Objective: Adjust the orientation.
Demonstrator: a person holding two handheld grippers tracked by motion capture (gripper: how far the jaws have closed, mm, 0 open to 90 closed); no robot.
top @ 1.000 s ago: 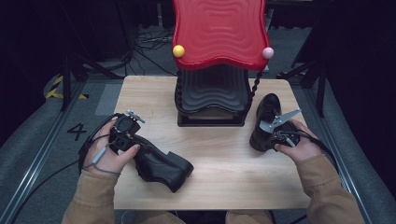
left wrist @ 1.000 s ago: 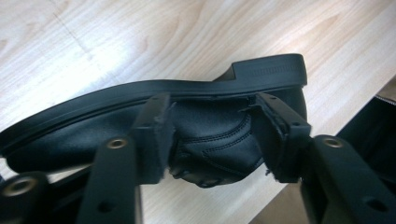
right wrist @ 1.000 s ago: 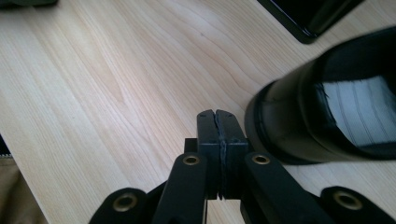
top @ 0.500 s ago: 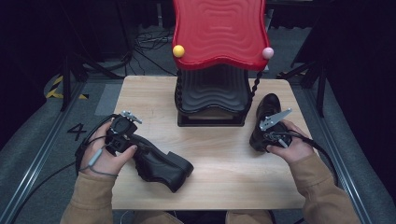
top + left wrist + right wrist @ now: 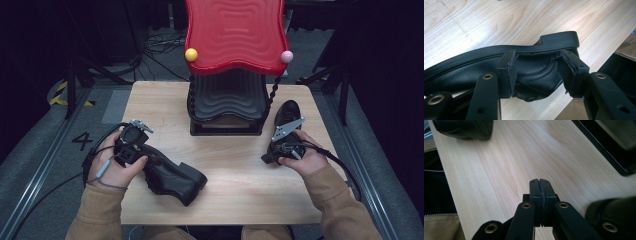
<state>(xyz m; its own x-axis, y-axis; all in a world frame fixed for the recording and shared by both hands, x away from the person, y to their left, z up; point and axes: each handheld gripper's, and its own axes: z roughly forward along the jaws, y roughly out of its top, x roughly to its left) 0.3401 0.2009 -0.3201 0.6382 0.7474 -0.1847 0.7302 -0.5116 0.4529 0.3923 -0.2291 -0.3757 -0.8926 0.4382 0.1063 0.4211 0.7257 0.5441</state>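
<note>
A black leather shoe [image 5: 175, 177] lies on its side on the wooden table [image 5: 235, 165] at the front left. My left gripper [image 5: 147, 159] holds it. In the left gripper view the left gripper [image 5: 537, 66] has just been closing, and its pads [image 5: 510, 72] press on the shoe's upper [image 5: 534, 71] near the heel. A second black shoe [image 5: 287, 114] stands upright at the right. My right gripper [image 5: 266, 159] sits beside it and points left. The right gripper [image 5: 540, 181] has its jaws shut tight with nothing between them.
A tall stand with a wavy red top [image 5: 234, 35] and a black base [image 5: 226, 107] rises at the table's back centre. A yellow ball [image 5: 191, 54] and a pink ball [image 5: 286, 56] sit at its corners. Cables trail off the left edge.
My right hand and its shut gripper have shifted a little to the left, away from the upright shoe. The left hand and the lying shoe have stayed in place.
</note>
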